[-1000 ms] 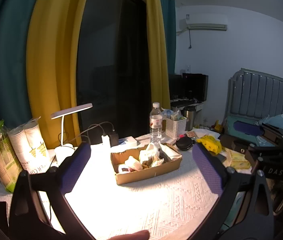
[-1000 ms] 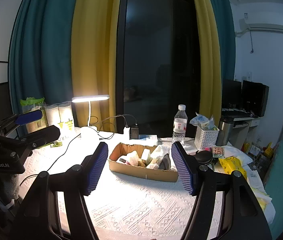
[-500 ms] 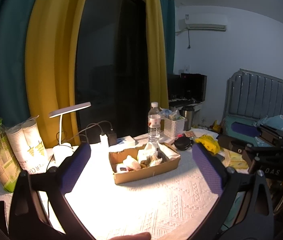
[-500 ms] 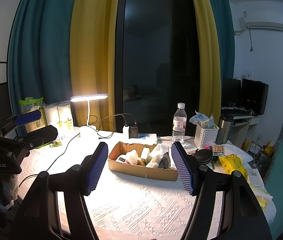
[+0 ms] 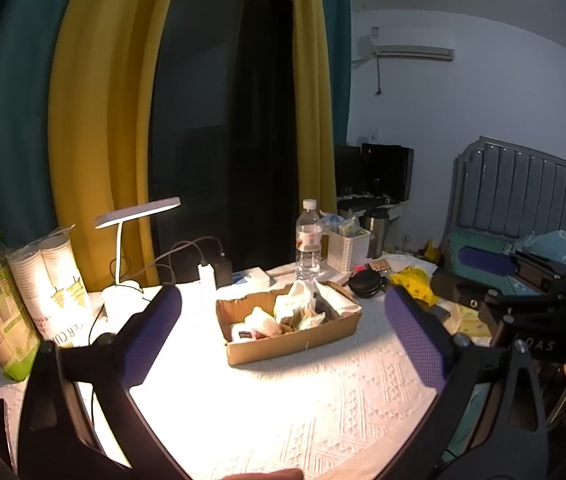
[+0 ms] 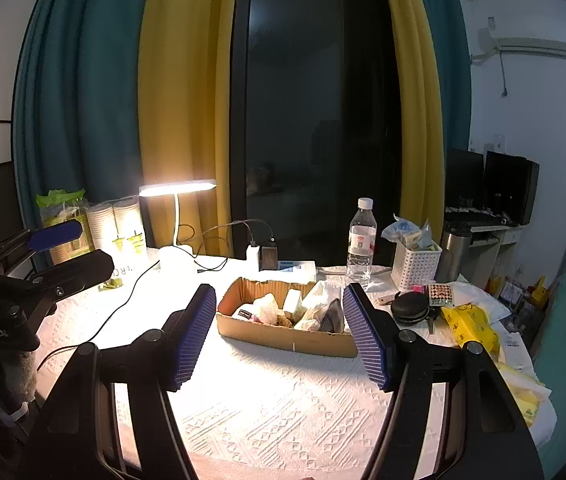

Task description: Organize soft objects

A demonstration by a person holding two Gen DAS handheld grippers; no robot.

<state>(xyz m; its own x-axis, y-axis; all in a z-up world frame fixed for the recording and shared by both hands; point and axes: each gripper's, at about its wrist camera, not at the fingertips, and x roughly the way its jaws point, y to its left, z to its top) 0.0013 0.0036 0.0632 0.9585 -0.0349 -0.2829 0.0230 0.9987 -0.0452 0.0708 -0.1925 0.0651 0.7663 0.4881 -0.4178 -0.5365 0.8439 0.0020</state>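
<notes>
A shallow cardboard box [image 5: 307, 340] sits mid-table, holding several soft items: white crumpled pieces [image 5: 293, 306], a beige sponge-like block [image 6: 293, 304] and a dark cloth [image 6: 331, 318]. The box also shows in the right wrist view [image 6: 283, 336]. My left gripper [image 5: 283, 336] is open and empty, held well short of the box above the white tablecloth. My right gripper [image 6: 281, 332] is open and empty, also short of the box. Each gripper shows at the edge of the other's view.
A lit desk lamp [image 6: 177, 190], sleeves of paper cups [image 5: 59, 280], a water bottle [image 6: 361, 240], a white basket [image 6: 417, 264], a black round case [image 6: 411, 308], a yellow packet [image 6: 469, 326] and cables [image 6: 123, 300] surround the box. The tablecloth [image 6: 283, 400] is bright in front.
Both views have shifted slightly; the box sits a little lower and farther in the frames. Both grippers stay open and empty.
</notes>
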